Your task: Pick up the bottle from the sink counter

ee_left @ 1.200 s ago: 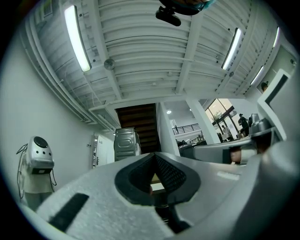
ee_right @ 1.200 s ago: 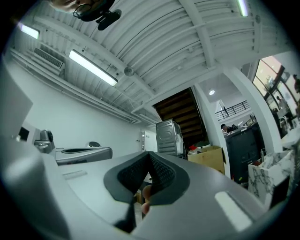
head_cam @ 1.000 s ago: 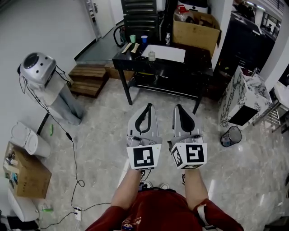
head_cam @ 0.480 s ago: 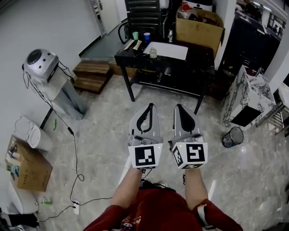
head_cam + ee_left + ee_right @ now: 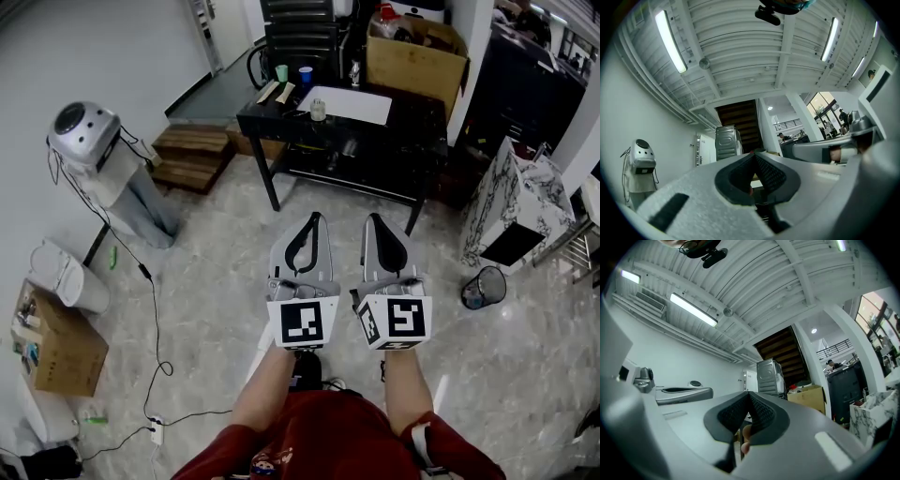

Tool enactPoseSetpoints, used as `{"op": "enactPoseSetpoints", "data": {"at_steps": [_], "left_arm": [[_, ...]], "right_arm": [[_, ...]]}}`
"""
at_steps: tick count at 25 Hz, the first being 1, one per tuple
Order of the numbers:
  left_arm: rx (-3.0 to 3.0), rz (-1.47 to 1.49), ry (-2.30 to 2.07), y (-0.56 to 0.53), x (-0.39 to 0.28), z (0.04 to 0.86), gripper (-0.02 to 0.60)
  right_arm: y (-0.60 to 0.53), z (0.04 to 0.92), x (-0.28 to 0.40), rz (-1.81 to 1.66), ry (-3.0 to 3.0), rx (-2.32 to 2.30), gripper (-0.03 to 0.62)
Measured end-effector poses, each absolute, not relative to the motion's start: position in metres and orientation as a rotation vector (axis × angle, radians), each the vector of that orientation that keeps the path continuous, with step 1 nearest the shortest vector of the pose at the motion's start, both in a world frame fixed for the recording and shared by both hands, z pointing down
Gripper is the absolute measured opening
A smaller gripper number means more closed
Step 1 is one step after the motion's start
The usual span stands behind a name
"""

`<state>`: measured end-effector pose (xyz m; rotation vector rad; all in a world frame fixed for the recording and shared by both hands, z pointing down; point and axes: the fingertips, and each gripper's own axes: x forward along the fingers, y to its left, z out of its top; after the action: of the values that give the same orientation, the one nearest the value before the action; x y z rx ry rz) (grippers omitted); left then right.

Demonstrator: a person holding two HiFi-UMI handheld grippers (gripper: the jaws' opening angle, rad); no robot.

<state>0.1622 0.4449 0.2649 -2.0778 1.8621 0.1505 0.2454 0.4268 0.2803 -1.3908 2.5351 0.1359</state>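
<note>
pale glossy marble-look floor (image 5: 216,272) fills most of the head view, polished enough to throw glare. beyond it stands a black two-tier table (image 5: 412,122), w/ a big open brown cardboard box (image 5: 412,66) at its far right end. to the right is a boxy white cabinet w/ grey marble veining (image 5: 525,202), its front opening dark. can't tell if this is the sink counter: no basin or tap shows. at left is a silver round-headed machine on a stand (image 5: 84,136), w/ a cable trailing over the floor.

nearer, the left gripper (image 5: 314,218) & right gripper (image 5: 373,219) are grey plastic wedges w/ black ribbed rubber pads, each backed by a marker cube. they're held side by side, close but apart, tips pointing fwd & a bit up toward the table. both pairs of tongs are pressed together w/ nothing btwn them. this looks like a carry pose for the approach, not a reach.

a small clear bottle (image 5: 354,73) stands upright at the table's far edge, near a green cup (image 5: 281,73) & a blue cup (image 5: 305,75), well apart from both grippers. it's prob. the item to fetch, tho it sits on a table, not on any sink counter i can see. task judged barely begun.
</note>
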Motion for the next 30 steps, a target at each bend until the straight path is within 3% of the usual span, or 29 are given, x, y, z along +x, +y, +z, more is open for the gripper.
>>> {"op": "enactPoseSetpoints", "data": {"at_steps": [30], "left_arm": [[-2.157, 0.145, 1.914, 0.28, 0.03, 0.273, 0.003]], "right_arm": [[0.267, 0.276, 0.118, 0.145, 2.558, -1.446, 0.002]]}}
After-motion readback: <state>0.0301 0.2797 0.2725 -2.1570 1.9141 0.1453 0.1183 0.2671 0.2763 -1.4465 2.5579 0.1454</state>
